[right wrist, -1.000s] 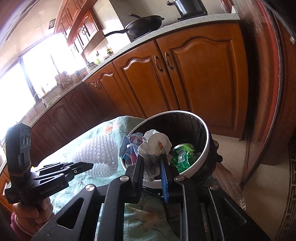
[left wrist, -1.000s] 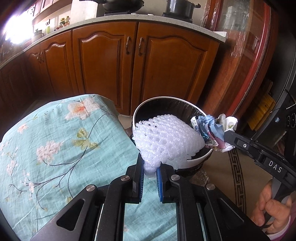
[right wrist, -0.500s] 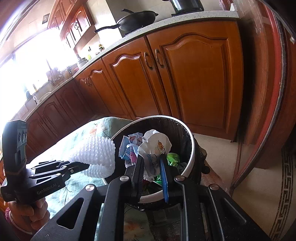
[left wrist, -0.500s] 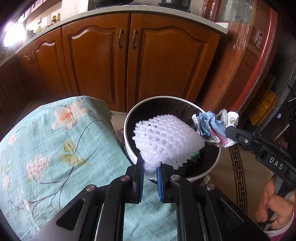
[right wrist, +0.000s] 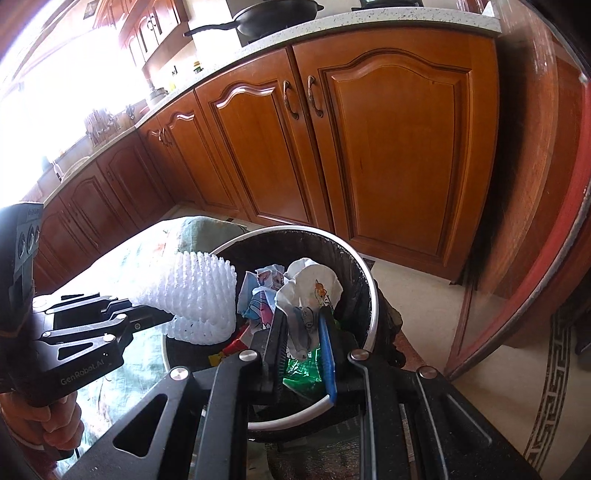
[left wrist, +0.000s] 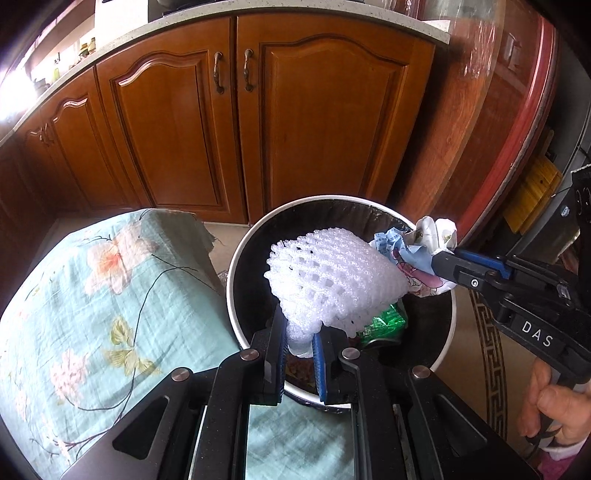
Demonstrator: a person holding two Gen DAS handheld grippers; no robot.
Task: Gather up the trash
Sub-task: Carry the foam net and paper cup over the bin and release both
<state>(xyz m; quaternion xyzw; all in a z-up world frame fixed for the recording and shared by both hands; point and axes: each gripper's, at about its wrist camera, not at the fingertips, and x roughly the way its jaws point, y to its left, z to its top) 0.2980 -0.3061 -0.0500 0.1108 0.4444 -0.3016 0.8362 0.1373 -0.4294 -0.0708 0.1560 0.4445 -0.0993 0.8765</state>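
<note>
**Both grippers loaded, held over the bin mouth**

I read the left gripper (left wrist: 299, 332) as clamped nearly closed on the pinched lower end of a white foam fruit net (left wrist: 332, 280). The net fans out above the blue pads and hangs over the open mouth of the trash bin (left wrist: 236, 258), near the bin's left side. In the right wrist view the same net (right wrist: 199, 295) sticks out from the left gripper (right wrist: 162, 319) over the bin's left rim.

The right gripper (right wrist: 303, 332) is closed to a narrow gap on a crumpled printed paper wrapper (right wrist: 310, 291), white with cartoon figures and a blue patch. The wrapper sits above the bin interior, between the fingers, with its bulk rising past the tips. From the left wrist view the right gripper (left wrist: 439, 266) holds the wrapper (left wrist: 417, 251) over the bin's right rim, touching or just beside the foam net; I cannot tell which.

The bin (right wrist: 369, 295) is round, white-rimmed, lined with a black bag. Inside I see a green plastic wrapper (left wrist: 384, 321) and red and yellow scraps (right wrist: 225, 350) lower down.

The bin stands just beside a table under a teal floral tablecloth (left wrist: 110, 295). Wooden kitchen cabinets (left wrist: 240, 129) stand behind, with a black frying pan (right wrist: 273, 14) on the countertop.
</note>
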